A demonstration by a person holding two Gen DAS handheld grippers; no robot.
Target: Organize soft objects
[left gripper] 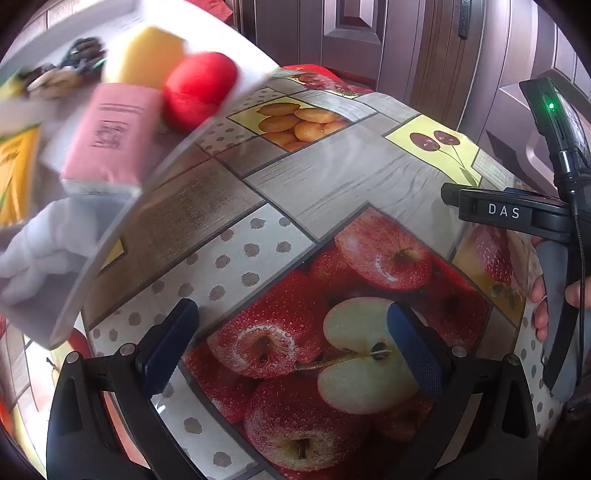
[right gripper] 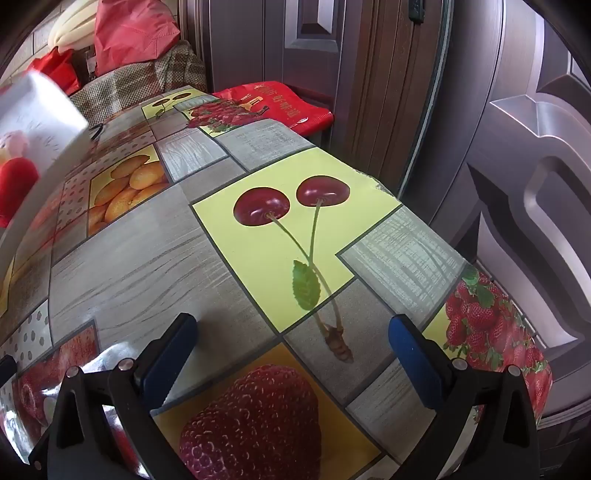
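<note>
Both grippers, left gripper (left gripper: pixel 291 347) and right gripper (right gripper: pixel 291 354), stand spread wide, holding nothing, over the fruit-print tablecloth (left gripper: pixel 295 192). Far left, a white tray (left gripper: pixel 236 48) holds the red soft ball (left gripper: pixel 199 88), yellow sponge (left gripper: pixel 147 55) and pink tissue pack (left gripper: pixel 110 136).

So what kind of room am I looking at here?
Probably a home, perhaps a dining corner: a table under a fruit-print oilcloth, panelled wooden doors close behind it, and a seat heaped with cushions.
</note>
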